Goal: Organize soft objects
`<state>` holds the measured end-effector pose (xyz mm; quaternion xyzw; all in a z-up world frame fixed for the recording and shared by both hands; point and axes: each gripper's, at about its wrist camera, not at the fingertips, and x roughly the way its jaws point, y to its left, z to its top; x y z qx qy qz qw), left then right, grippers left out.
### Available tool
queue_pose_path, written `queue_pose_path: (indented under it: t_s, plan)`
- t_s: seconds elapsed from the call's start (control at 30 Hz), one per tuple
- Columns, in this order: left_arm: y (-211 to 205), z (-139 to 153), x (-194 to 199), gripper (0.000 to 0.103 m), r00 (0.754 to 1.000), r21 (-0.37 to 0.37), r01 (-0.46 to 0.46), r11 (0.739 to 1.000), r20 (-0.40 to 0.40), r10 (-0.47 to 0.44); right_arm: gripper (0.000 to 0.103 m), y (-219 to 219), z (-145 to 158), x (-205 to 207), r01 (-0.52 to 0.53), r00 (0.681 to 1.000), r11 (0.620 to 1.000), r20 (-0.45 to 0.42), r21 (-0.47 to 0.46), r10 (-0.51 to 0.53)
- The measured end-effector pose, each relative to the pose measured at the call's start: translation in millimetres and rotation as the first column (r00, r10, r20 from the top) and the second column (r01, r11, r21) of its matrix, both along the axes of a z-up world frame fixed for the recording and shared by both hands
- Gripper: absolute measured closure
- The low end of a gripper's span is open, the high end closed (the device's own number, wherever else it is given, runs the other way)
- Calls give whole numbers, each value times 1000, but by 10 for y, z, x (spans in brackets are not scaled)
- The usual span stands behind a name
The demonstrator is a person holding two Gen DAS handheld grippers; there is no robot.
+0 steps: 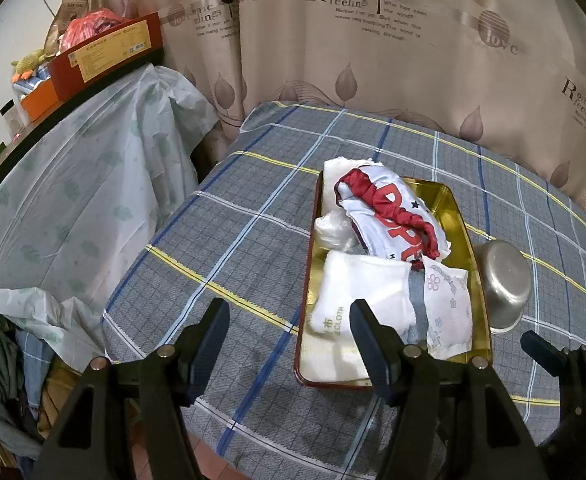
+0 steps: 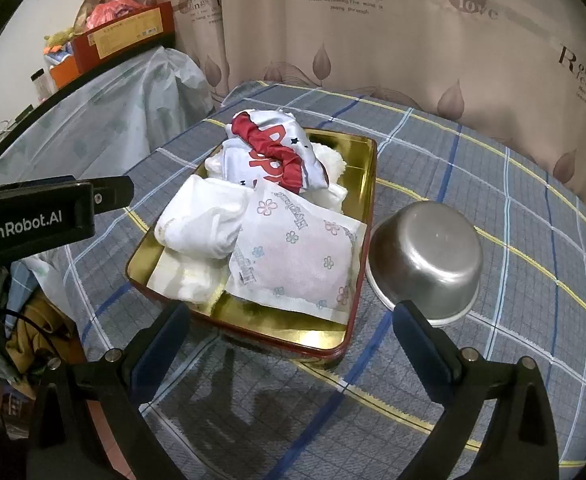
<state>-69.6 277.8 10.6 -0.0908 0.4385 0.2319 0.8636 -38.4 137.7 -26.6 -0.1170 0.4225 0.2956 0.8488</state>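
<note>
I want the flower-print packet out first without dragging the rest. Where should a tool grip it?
Probably the flower-print packet at its near flat sealed edge, which overhangs the gold tray floor and lies on top of the pile. Come from the near side with the open right tool, low over the rim, and pinch that thin seam.

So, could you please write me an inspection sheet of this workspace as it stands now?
Surface: plaid cloth covers the table.
Job's things: gold tray holds a red-and-white garment, a folded white cloth and a flowered packet.
Clutter: upturned steel bowl beside the tray.
Grippers: left tool open, empty; right tool open, empty; both short of the tray.
Cables: thin dark cable at lower left.
Surroundings: leaf-print curtain behind; plastic-covered table with boxes.
</note>
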Motion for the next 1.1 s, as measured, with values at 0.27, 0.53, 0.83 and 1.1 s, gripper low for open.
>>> queue_pose_path:
  t_s: [0.27,0.53,0.83,1.1]
  plan:
    - [7,-3,-10,39,1000,1,9,1000,-4,-9,2,11,1,3,4,1000,1000,1,-2,-4]
    - [-23,-14,12,39,1000,1,15,1000,-8,-15,2,9,-14,-7,2,1000,1000,-4,-1,-2]
    - [-26,-15,13,39,1000,0,14,1000,-10,-14,2,6,-41,-35,1,1000,1000,-6,-6,-1]
    - [-34,-10,15,39,1000,15,28,999,-10,-28,2,14,-41,-49,0,1000,1000,-9,-9,0]
